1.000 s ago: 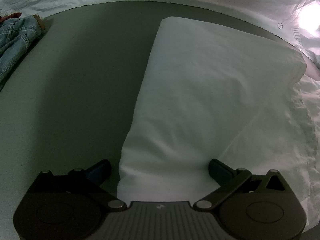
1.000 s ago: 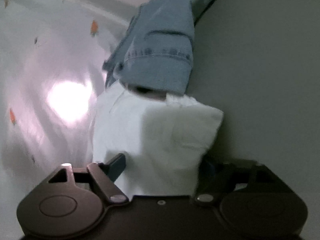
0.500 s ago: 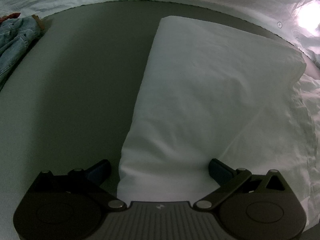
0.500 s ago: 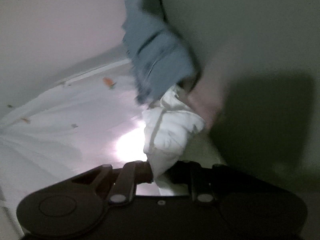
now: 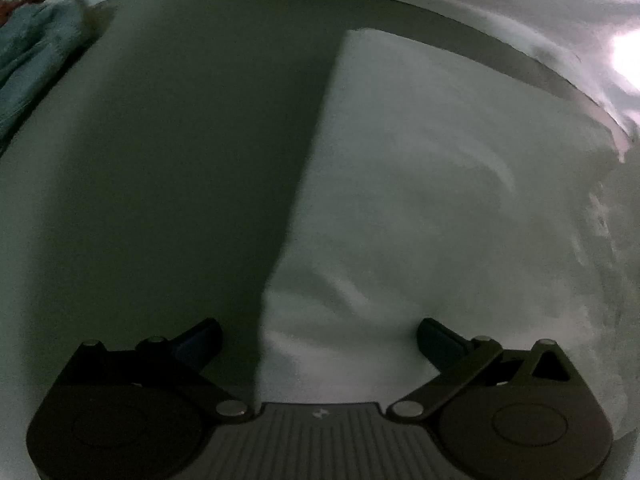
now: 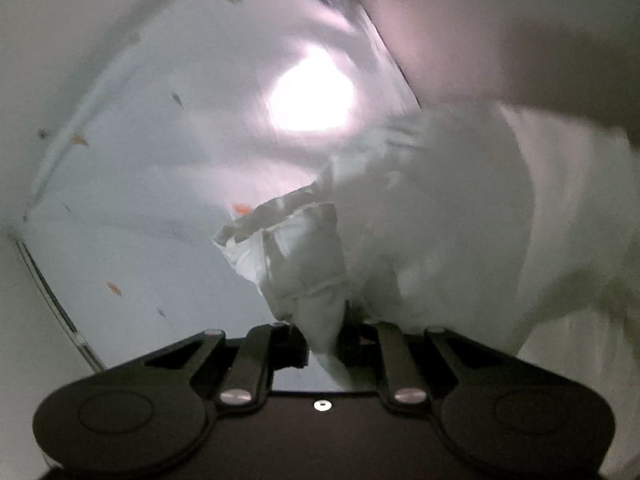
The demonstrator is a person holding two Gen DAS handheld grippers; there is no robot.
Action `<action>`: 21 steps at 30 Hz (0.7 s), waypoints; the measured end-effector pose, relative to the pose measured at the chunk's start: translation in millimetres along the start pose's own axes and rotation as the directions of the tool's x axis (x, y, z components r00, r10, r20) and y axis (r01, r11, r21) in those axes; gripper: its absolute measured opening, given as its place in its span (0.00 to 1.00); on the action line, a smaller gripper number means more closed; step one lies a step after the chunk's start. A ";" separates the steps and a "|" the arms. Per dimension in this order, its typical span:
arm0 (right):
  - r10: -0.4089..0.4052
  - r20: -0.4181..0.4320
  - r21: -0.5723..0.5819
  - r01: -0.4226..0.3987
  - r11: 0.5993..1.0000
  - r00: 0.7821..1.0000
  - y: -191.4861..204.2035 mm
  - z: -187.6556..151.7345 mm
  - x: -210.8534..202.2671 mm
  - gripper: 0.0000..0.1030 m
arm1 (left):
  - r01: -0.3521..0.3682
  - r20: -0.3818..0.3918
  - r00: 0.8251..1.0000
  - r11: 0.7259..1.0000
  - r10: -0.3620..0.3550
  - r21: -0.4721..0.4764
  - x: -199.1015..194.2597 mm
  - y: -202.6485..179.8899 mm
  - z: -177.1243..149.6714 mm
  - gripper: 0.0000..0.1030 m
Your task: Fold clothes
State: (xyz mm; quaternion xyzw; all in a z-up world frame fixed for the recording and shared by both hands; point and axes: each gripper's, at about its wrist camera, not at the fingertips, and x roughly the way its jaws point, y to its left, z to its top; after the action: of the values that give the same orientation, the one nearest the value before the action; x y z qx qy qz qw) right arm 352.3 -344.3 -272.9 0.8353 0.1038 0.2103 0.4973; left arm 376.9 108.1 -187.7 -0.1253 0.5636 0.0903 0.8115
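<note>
Right claw (image 6: 322,344) pinches white garment (image 6: 308,264); no containers visible.

No text, number or brand name could be read in either view. The only sign was a small pale emblem (image 5: 320,414) on the ribbed dark body of the left claw, just behind its fingers, and it was too small and too dim to make out. The little orange and grey marks (image 6: 113,288) on the white sheet in the right wrist view were printed shapes, not letters
</note>
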 end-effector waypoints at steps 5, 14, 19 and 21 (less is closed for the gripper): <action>-0.060 -0.125 0.011 0.061 0.998 0.990 -20.7 -39.6 27.8 0.14 | -0.018 0.027 0.999 1.000 0.018 0.017 -19.2 25.9 3.3 0.99; -0.320 -0.156 0.011 0.326 0.945 0.934 -72.6 -79.0 66.3 0.15 | -0.067 0.031 0.997 0.994 0.064 0.091 -26.7 62.5 5.2 0.99; -0.422 -0.122 0.005 0.426 0.905 0.898 -98.5 -81.0 84.7 0.15 | -0.081 0.017 0.997 0.992 0.080 0.097 -26.7 78.7 7.8 0.99; -0.479 -0.107 -0.013 0.481 0.877 0.871 -103.8 -82.4 88.4 0.15 | -0.077 0.013 0.997 0.993 0.076 0.087 -25.4 85.1 10.0 0.99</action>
State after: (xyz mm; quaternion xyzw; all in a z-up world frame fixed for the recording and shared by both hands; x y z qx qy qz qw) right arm 397.2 -195.4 -307.3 0.7743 0.3357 0.1239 0.5219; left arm 352.5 192.0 -169.3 -0.0675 0.5674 0.0974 0.8148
